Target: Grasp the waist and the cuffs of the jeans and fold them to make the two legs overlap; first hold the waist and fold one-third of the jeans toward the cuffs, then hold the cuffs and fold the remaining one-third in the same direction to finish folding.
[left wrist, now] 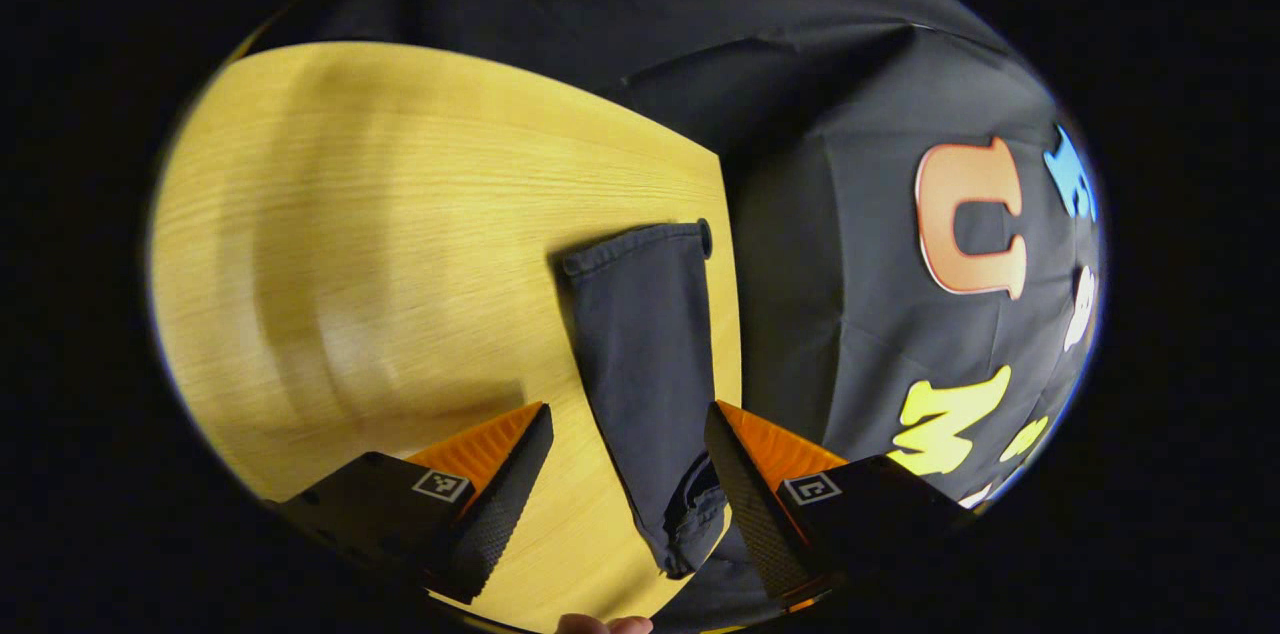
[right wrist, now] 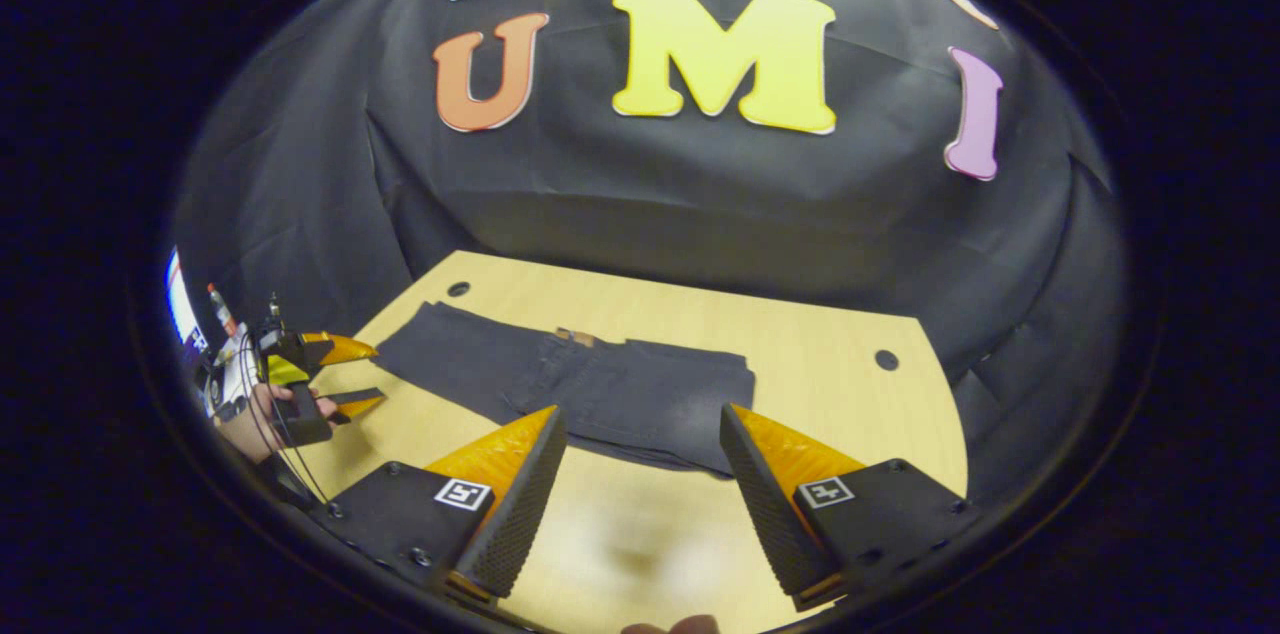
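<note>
Two hand-held grippers hang above the bench (right wrist: 820, 334), and both are released, fingers spread with nothing between them. The jeans (right wrist: 580, 389) lie flat on the yellow wood toward the far edge, running left to right in the right gripper view. They look narrow, as if the two legs already overlap, though I cannot be sure from here. No lengthwise third has been folded over yet, by my reading: the cloth lies long and thin.

The right hand-held gripper (right wrist: 640, 474) hovers on the near side of the jeans, about level with their right end, clear of the fabric. Over at the left, the left hand-held gripper (right wrist: 345, 376) sits in a person's hand (right wrist: 250, 414), just beside the jeans' left end and not touching. From the left gripper view, its open fingers straddle the near end of the jeans without pressing on it.

So the waist fold and the cuff fold both appear to remain.
</note>
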Tool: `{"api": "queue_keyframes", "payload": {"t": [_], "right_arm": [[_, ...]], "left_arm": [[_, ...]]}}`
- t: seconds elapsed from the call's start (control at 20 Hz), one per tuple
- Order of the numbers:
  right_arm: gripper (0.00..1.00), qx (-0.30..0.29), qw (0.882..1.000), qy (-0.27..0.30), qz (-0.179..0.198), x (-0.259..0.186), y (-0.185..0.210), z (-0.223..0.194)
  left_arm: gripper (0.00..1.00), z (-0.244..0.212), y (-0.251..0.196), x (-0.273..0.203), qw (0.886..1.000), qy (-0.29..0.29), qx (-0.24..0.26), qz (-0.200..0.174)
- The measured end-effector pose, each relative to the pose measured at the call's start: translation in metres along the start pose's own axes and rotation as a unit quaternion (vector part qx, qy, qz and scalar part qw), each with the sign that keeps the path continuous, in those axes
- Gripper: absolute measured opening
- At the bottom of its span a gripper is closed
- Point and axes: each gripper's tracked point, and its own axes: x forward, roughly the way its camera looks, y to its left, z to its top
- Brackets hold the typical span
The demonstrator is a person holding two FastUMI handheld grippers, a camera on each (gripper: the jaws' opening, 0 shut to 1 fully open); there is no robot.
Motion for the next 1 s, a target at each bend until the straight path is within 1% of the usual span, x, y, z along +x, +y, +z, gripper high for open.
{"api": "queue_keyframes", "payload": {"t": [0.05,0.15,0.25,0.3,0.35,0.4,0.45,0.6,0.7,0.75,0.8,0.85,0.9,0.95,1.0], "right_arm": [[0.95,0.008,1.000,-0.002,-0.006,-0.004,-0.008,0.001],[0.95,0.021,1.000,-0.002,-0.018,-0.008,-0.022,-0.001],[0.95,0.038,0.999,0.000,-0.019,-0.010,-0.028,-0.004],[0.93,0.047,0.999,0.002,-0.017,-0.012,-0.028,-0.004],[0.95,0.053,0.998,0.002,-0.015,-0.012,-0.028,-0.004],[0.93,0.056,0.998,0.000,-0.014,-0.011,-0.027,-0.003],[0.95,0.055,0.998,-0.002,-0.013,-0.011,-0.027,-0.003],[0.95,0.047,0.999,0.001,-0.017,-0.014,-0.030,-0.008],[0.95,0.054,0.998,0.007,-0.021,-0.018,-0.033,-0.016],[0.95,0.060,0.998,0.011,-0.024,-0.019,-0.035,-0.020],[0.95,0.065,0.997,0.013,-0.027,-0.021,-0.037,-0.023],[0.95,0.069,0.997,0.016,-0.029,-0.023,-0.039,-0.027],[0.95,0.071,0.997,0.016,-0.033,-0.028,-0.042,-0.031],[0.95,0.073,0.997,0.016,-0.036,-0.034,-0.046,-0.034],[0.95,0.077,0.996,0.015,-0.039,-0.036,-0.048,-0.036]], "left_arm": [[0.98,0.004,0.007,0.006,1.000,-0.002,-0.006,0.005],[0.98,0.012,0.004,0.017,0.999,-0.012,-0.029,-0.006],[0.98,0.017,-0.001,0.027,0.998,-0.026,-0.048,-0.010],[0.98,0.019,-0.004,0.031,0.998,-0.031,-0.050,-0.010],[0.97,0.019,-0.006,0.037,0.998,-0.034,-0.048,-0.008],[1.00,0.019,-0.007,0.041,0.999,-0.033,-0.042,-0.007],[0.98,0.020,-0.009,0.044,0.999,-0.033,-0.033,-0.008],[0.98,0.022,-0.022,0.056,0.999,-0.034,-0.017,-0.030],[0.98,0.025,-0.031,0.064,0.998,-0.038,-0.022,-0.051],[0.97,0.029,-0.026,0.068,0.998,-0.043,-0.024,-0.047],[1.00,0.032,-0.025,0.066,0.997,-0.049,-0.027,-0.048],[0.95,0.029,-0.018,0.074,0.998,-0.049,-0.023,-0.039],[0.67,0.027,-0.016,0.075,0.998,-0.049,-0.021,-0.038],[0.67,0.030,-0.015,0.078,0.998,-0.050,-0.019,-0.035],[0.54,0.028,-0.010,0.079,0.998,-0.049,-0.014,-0.024]]}}
